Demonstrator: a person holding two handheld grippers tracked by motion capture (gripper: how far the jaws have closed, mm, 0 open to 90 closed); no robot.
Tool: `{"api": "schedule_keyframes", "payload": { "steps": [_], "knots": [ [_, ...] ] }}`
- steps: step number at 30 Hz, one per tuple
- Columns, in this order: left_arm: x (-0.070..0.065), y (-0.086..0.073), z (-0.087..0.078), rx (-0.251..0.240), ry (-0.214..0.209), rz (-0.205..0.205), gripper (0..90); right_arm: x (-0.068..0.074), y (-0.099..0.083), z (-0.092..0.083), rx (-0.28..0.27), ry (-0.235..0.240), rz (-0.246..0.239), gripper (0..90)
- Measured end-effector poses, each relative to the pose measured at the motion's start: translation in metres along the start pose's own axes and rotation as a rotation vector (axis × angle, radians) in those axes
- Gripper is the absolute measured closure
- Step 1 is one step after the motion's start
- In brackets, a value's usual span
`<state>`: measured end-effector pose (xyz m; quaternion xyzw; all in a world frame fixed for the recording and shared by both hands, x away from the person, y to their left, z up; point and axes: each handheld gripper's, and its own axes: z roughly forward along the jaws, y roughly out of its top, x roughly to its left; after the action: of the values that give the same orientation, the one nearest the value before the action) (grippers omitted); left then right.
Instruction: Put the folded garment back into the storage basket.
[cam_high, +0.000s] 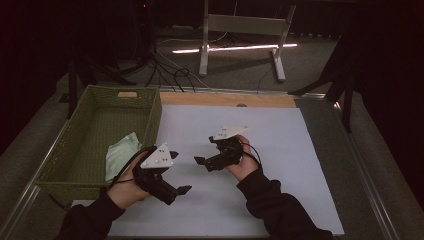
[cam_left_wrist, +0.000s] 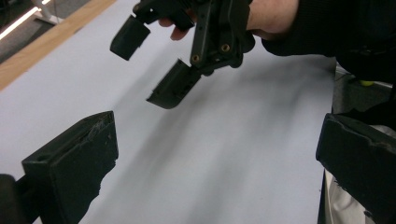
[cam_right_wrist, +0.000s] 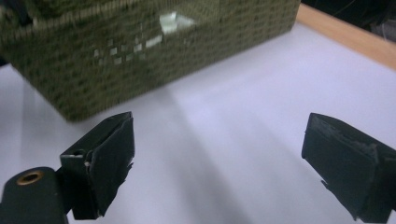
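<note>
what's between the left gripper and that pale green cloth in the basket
The basket's near right wall. The cloth lies inside the basket, against that wall, while the left gripper hangs open outside it over the white mat, aimed away toward the right gripper. It must go over the rim.

High view: set above the near edge, looking forward and down over the pale blue table mat (cam_high: 260, 145), the olive woven basket (cam_high: 90, 145) and the floor beyond. Left gripper view: close and low over that mat (cam_left_wrist: 224, 154), aimed toward the right gripper (cam_left_wrist: 159, 63). Right gripper view: equally low, facing the basket's wall (cam_right_wrist: 140, 51). Shared by all three: the mat.
</note>
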<state>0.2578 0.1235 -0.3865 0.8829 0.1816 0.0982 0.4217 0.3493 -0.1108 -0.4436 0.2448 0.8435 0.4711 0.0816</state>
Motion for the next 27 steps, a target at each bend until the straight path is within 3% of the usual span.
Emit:
{"api": "schedule_keyframes", "payload": {
  "steps": [11, 15, 27],
  "knots": [
    [-0.011, -0.017, 0.031, 0.028, -0.015, -0.001, 0.5, -0.001, -0.047, -0.01, 0.021, 0.007, 0.025, 9.4],
    [-0.015, -0.027, 0.042, 0.055, -0.017, 0.002, 0.5, 0.0, -0.058, -0.013, 0.026, 0.011, 0.013, 9.4],
    [-0.02, -0.056, 0.056, 0.065, -0.015, -0.026, 0.5, -0.001, -0.1, -0.034, 0.062, 0.009, 0.036, 9.5]
  ]
}}
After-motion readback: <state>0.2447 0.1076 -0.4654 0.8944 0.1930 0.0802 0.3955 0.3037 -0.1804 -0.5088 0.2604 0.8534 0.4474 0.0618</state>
